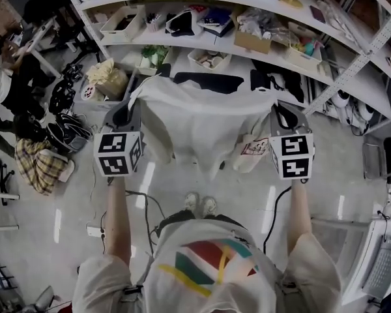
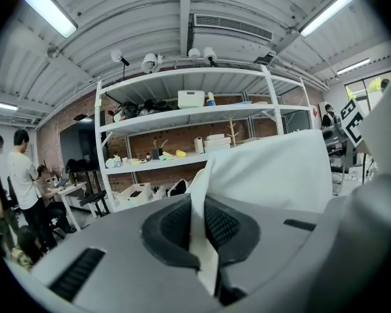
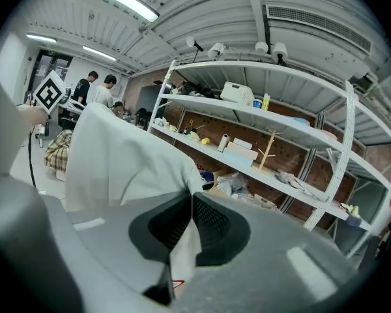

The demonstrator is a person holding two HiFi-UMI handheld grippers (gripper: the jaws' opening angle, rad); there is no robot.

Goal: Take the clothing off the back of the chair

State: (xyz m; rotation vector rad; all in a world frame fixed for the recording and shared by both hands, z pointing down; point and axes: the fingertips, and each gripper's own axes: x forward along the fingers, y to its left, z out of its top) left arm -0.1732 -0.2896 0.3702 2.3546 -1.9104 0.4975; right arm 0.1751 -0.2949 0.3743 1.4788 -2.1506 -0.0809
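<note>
A white garment (image 1: 202,126) hangs spread out between my two grippers, above the floor. My left gripper (image 1: 126,115) is shut on its left top corner, and in the left gripper view the cloth (image 2: 267,175) is pinched between the dark pads (image 2: 225,227). My right gripper (image 1: 284,115) is shut on the right top corner; in the right gripper view the cloth (image 3: 117,162) runs into the closed pads (image 3: 212,223). The black chair back (image 1: 208,82) shows just past the garment's top edge. The rest of the chair is hidden behind the cloth.
A long white shelving unit (image 1: 182,41) with bins and boxes stands behind the chair. Bags (image 1: 68,126) and a plaid cloth (image 1: 39,165) lie on the floor at left, near people at desks (image 1: 0,77). Cables (image 1: 143,207) trail by my feet. A keyboard (image 1: 384,266) sits at right.
</note>
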